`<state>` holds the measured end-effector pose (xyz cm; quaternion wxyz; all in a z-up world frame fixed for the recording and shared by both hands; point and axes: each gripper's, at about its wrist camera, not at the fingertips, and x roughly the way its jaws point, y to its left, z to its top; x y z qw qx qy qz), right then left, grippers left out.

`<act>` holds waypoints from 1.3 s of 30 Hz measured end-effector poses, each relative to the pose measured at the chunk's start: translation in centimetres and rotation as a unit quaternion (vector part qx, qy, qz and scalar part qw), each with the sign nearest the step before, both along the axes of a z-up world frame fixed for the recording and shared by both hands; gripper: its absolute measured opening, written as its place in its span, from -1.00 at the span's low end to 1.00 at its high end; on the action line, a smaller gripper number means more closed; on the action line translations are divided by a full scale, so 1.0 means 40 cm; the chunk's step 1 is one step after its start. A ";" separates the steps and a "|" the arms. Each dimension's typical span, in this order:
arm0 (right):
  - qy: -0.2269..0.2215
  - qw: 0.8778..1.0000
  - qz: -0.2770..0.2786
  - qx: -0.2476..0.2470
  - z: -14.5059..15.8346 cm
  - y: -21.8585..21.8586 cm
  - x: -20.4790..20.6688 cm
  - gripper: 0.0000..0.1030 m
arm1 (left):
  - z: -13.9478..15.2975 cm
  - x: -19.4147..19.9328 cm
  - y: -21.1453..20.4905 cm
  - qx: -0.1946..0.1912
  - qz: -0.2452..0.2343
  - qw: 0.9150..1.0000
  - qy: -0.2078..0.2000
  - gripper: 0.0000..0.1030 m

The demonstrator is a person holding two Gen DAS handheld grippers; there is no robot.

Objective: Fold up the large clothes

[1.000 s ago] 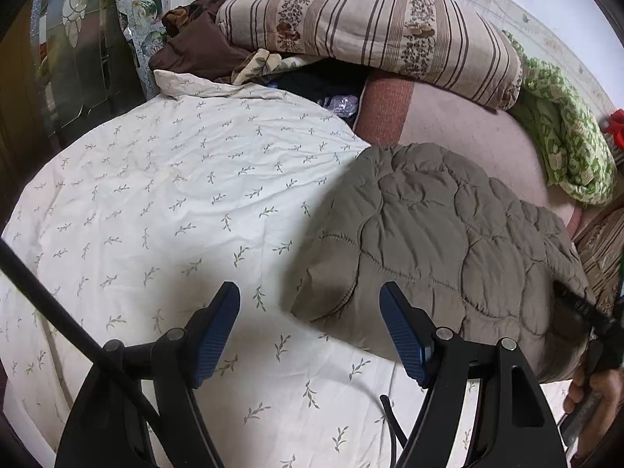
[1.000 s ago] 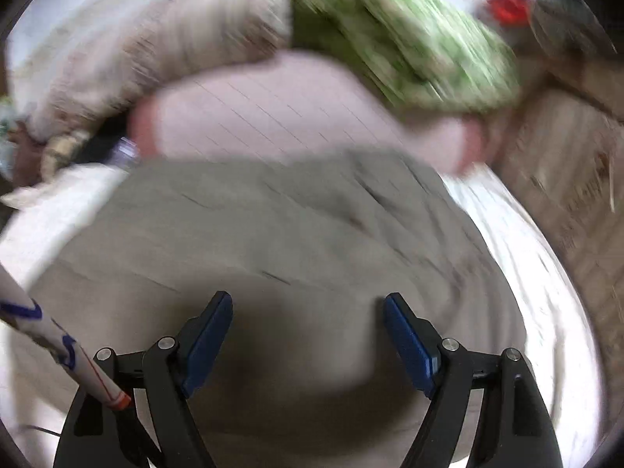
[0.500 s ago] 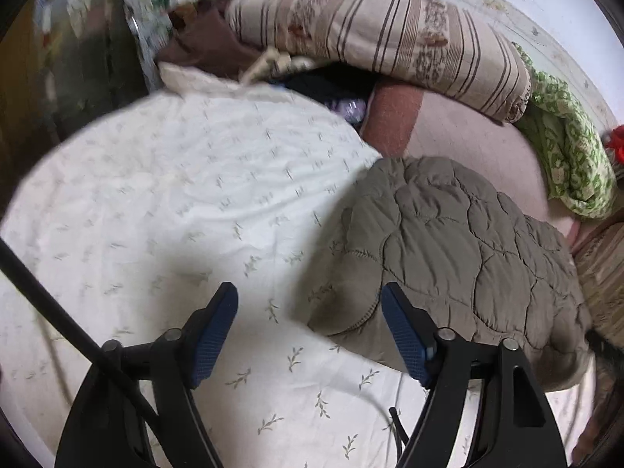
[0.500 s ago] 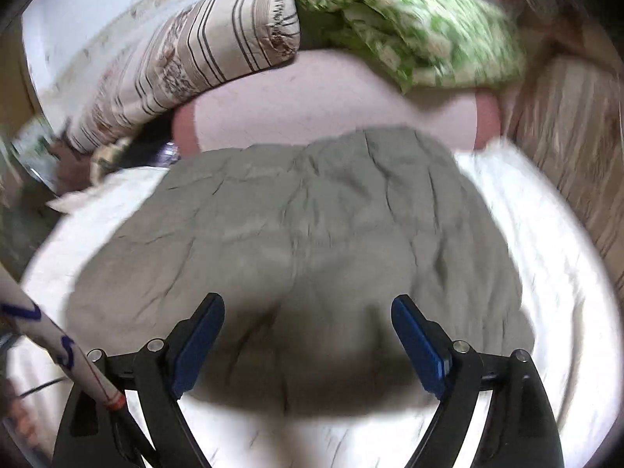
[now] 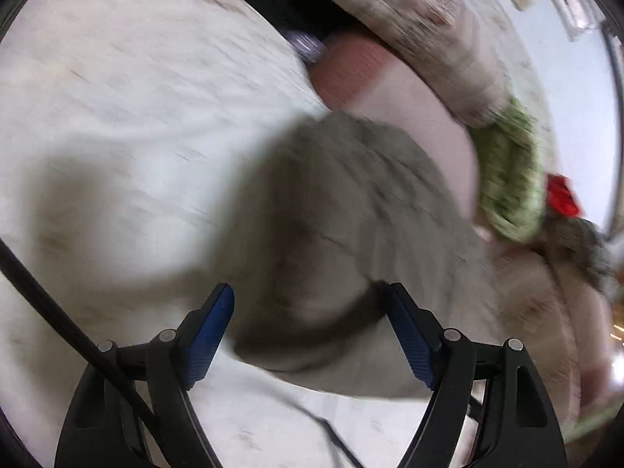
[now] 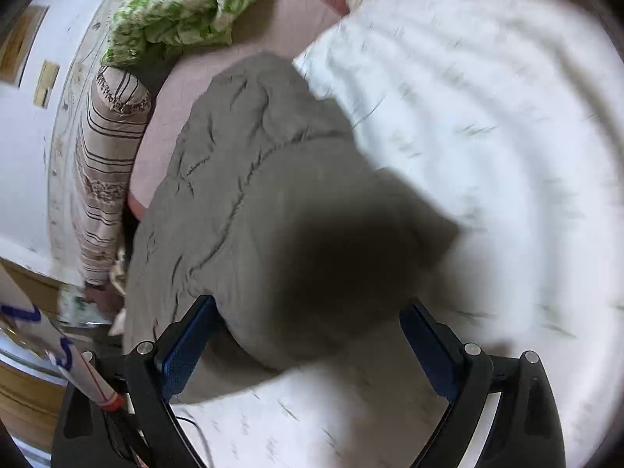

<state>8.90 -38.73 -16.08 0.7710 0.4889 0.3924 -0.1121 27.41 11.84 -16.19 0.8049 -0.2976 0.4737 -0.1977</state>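
A folded olive-grey quilted garment (image 5: 351, 234) lies on a white leaf-print sheet (image 5: 136, 97); it also shows in the right wrist view (image 6: 253, 195). My left gripper (image 5: 312, 312) is open and empty, its jaws wide, just above the garment's near rounded edge. My right gripper (image 6: 308, 331) is open and empty, straddling a near corner of the garment from above. Both views are blurred by motion. Neither gripper touches the cloth that I can see.
A striped pillow (image 6: 109, 163), a green patterned blanket (image 6: 175, 11) and a pink mattress cover (image 5: 421, 109) lie beyond the garment by the wall. A red object (image 5: 561, 195) sits at the far right. The white sheet (image 6: 487, 136) spreads around.
Both grippers have swung sharply: the left has moved closer over the garment's near edge, and the right view has rotated so the pillows now lie at its left. Both stay open.
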 end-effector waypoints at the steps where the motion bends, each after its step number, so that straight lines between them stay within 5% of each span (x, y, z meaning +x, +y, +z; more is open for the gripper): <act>1: 0.001 1.000 -0.001 0.005 -0.011 0.002 0.020 0.83 | 0.012 -0.006 -0.028 0.030 -0.007 1.000 -0.005 0.51; 3: 0.013 1.000 0.000 0.011 -0.022 0.002 0.049 0.53 | 0.057 -0.033 -0.079 0.097 -0.021 0.994 -0.037 0.19; 5: 0.009 1.000 0.011 -0.003 0.003 -0.002 0.058 0.14 | 0.104 -0.066 -0.106 0.128 -0.028 0.990 -0.054 0.06; 6: 0.004 1.000 0.018 -0.015 0.023 -0.001 0.053 0.11 | 0.114 -0.074 -0.111 0.135 -0.030 0.989 -0.058 0.06; 12: 0.013 0.999 0.035 -0.035 0.014 -0.002 0.036 0.11 | 0.041 -0.042 -0.104 0.156 -0.007 0.988 0.009 0.23; 14: 0.008 0.999 0.031 -0.037 0.006 -0.002 0.042 0.24 | 0.047 -0.049 -0.087 0.135 0.000 0.991 0.010 0.24; 17: 0.016 0.999 0.024 -0.044 0.010 -0.007 0.024 0.42 | 0.095 -0.078 -0.077 0.153 0.013 0.988 -0.012 0.25; 20: 0.025 0.996 0.029 -0.077 0.051 0.004 -0.025 0.43 | 0.170 -0.142 -0.072 0.212 0.050 0.974 -0.063 0.25; 27: 0.038 0.975 0.060 -0.209 0.184 0.087 -0.206 0.46 | 0.363 -0.374 -0.091 0.326 0.134 0.917 -0.185 0.37; 39: 0.008 0.957 0.137 -0.255 0.278 0.316 -0.358 0.50 | 0.502 -0.725 0.008 0.337 0.218 0.892 -0.207 0.42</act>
